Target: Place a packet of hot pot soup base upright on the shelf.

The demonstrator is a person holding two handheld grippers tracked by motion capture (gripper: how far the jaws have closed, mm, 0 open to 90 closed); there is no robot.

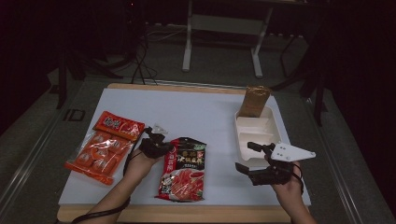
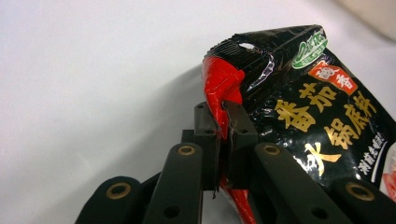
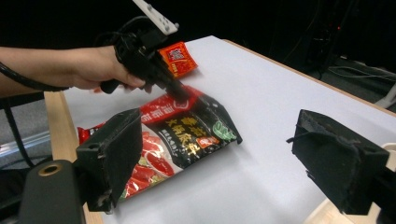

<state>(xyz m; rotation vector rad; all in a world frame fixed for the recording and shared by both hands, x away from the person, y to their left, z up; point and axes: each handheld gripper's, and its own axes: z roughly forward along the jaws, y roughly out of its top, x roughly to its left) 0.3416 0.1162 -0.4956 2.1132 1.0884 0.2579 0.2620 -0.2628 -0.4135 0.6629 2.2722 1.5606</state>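
Here the left gripper jaws pinch the soup-base pouch beside the orange snack pack; right gripper jaws gape by the white tray

Soup-base pouch reads 番茄火锅底料 (gold characters).

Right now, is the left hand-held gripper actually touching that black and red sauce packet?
Touching. The left gripper view shows the left hand-held gripper with both jaws pinched shut on the red edge of the sauce packet, no gap between them.
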